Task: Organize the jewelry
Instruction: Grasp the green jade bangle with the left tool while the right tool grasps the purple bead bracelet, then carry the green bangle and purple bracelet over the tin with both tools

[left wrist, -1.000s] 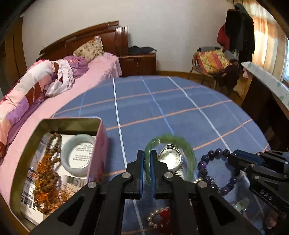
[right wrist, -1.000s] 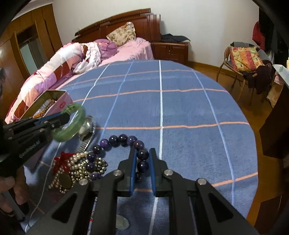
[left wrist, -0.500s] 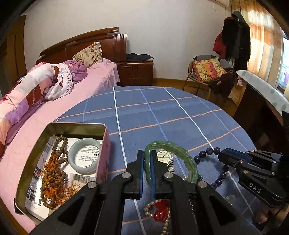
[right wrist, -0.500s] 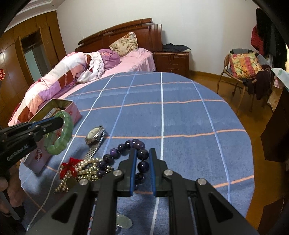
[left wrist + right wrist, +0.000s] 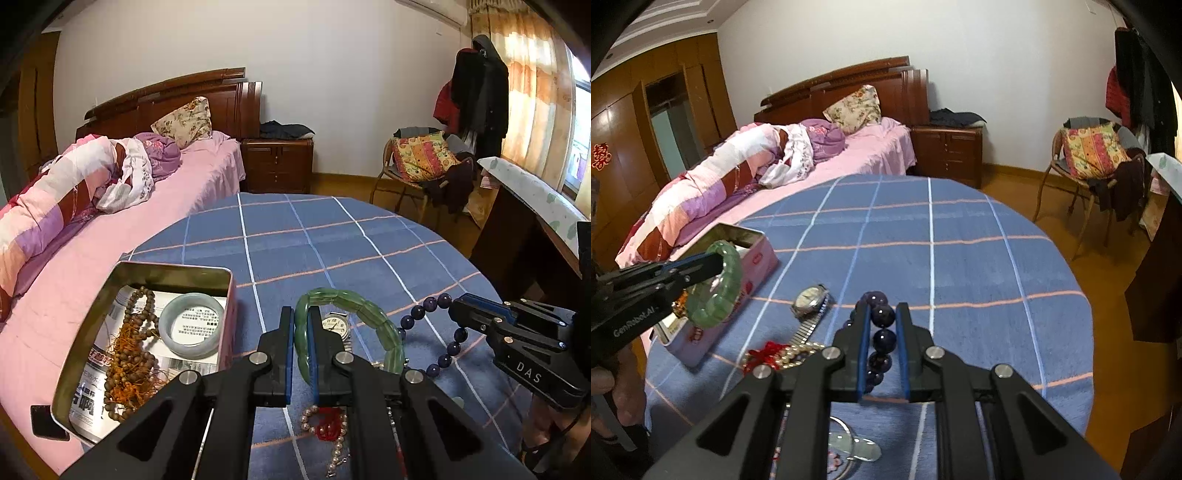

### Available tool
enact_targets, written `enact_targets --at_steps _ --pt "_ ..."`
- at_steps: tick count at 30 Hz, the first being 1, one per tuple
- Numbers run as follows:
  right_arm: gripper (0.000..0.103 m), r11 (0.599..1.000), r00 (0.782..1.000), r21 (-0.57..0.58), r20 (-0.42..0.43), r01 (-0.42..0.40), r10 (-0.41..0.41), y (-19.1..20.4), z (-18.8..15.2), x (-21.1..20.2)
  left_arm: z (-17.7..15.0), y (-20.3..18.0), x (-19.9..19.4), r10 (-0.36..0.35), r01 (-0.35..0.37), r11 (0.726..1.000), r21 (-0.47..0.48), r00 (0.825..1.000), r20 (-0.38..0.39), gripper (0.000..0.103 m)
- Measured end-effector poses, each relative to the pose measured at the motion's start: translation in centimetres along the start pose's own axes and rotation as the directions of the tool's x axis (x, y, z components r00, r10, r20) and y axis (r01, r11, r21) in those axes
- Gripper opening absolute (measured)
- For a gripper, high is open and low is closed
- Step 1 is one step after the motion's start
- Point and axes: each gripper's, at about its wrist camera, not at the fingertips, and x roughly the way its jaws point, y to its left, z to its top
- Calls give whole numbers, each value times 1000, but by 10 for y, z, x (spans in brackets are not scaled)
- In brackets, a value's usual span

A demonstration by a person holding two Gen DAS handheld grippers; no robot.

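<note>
Left wrist view shows my left tool clamping the green bracelet, now lifted beside the tin — my right tool has raised the purple beads — both ready for boxing.

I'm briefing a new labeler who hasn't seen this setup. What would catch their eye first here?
Probably the two lifted bracelets: the left hand-held gripper pinches a green jade bracelet above the blue checked tablecloth, and the right hand-held gripper holds a purple bead bracelet. Next, the open tin at left, holding a pale bangle and brown beads.
</note>
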Motion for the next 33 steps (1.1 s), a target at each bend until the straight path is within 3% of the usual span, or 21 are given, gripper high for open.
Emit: enact_targets --at_steps 16,33 --pt "16 998 997 -59 72 -23 27 26 15 -23 6 11 -16 -3 3 1000 -14 1000 28 6" --pt "16 986 993 -156 91 -64 79 72 41 -20 10 46 -31 33 -29 996 -84 998 47 6"
